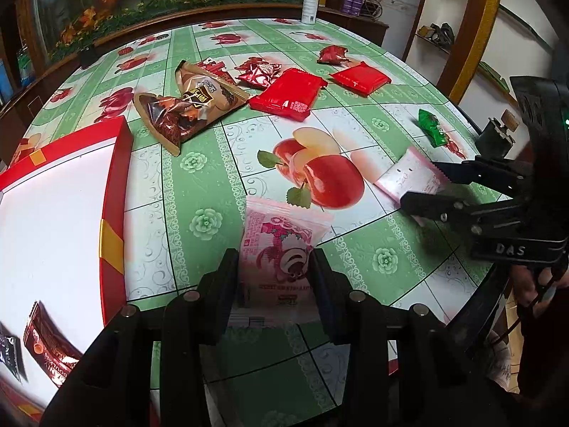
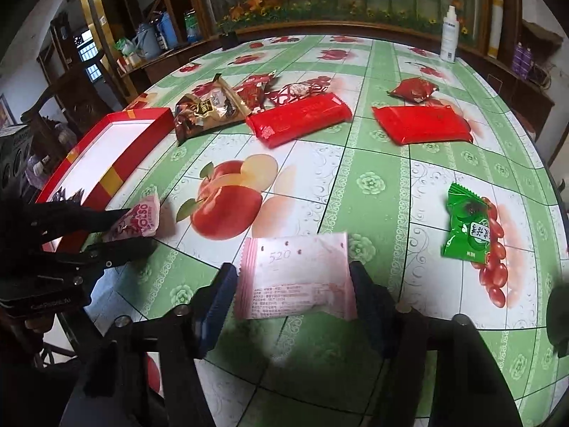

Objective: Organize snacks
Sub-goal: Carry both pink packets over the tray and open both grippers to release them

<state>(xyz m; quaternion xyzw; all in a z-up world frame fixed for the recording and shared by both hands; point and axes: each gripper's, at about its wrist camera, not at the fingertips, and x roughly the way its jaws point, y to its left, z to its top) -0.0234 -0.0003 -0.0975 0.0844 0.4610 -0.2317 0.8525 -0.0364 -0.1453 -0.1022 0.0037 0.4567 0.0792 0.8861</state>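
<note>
Your left claw (image 1: pixel 275 267) has its fingers closed against the sides of the pink Lotso packet (image 1: pixel 281 245), low in the centre of the left wrist frame. In the right wrist view the same packet (image 2: pixel 137 222) sits between that claw's tips at the left edge, just beside the red box (image 2: pixel 117 156).

Your right claw (image 2: pixel 291 284) stands wider, its fingers flanking the pale pink "520" packet (image 2: pixel 295 277) at lower centre. You cannot tell whether the pads are touching the packet or only bracketing it.

Both packets look like light, puffy, slick film that would crumple, with contents likely fragile. Take them across the flat body rather than the crimped ends, and squeeze gently.

The box's white floor on the left of the surface (image 2: pixel 355 185) looks the likely destination.
</note>
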